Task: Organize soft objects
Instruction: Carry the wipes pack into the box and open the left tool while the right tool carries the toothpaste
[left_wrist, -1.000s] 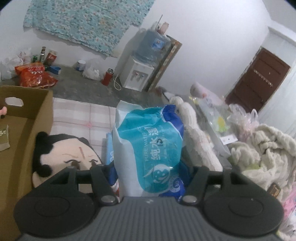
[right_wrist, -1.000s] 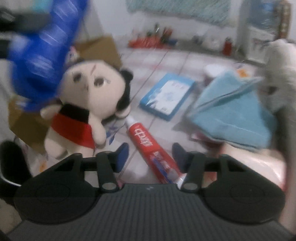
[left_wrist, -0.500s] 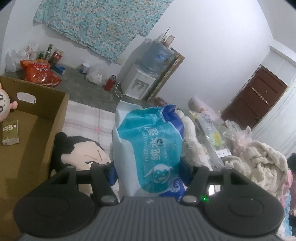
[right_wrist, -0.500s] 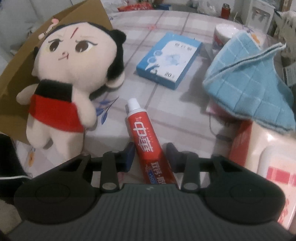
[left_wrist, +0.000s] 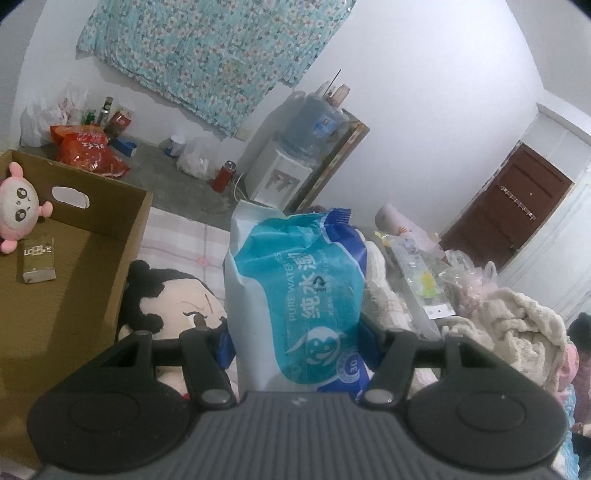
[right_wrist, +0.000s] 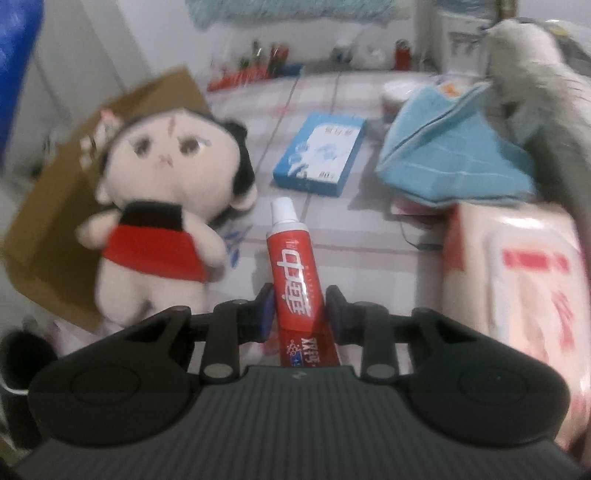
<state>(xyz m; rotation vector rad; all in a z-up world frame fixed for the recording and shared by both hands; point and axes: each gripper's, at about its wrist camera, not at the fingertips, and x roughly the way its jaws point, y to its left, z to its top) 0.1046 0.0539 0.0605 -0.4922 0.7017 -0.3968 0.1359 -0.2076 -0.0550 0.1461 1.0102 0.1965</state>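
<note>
Two handheld grippers at work over a checked tablecloth crowded with soft goods. At lower centre of the left wrist view, the left gripper (left_wrist: 297, 345) is clamped on a blue pack of wet wipes (left_wrist: 295, 295), held upright just right of the open cardboard box (left_wrist: 122, 236) at the left edge, where a pink plush toy (left_wrist: 18, 206) and a small tissue packet (left_wrist: 38, 260) already lie. In the right wrist view, the right gripper (right_wrist: 297, 308) has just been closing its jaws, and the pads now press a red toothpaste tube (right_wrist: 295, 273) near its lower half, cap pointing up the frame. A black-haired plush doll (right_wrist: 166, 206) lies at left against the box; a blue towel (right_wrist: 450, 155) sits upper right. Judging from this, the wipes go best if swung left over the box wall and lowered flat before release, while the tube is lifted straight so its free end does not brush the doll.
</note>
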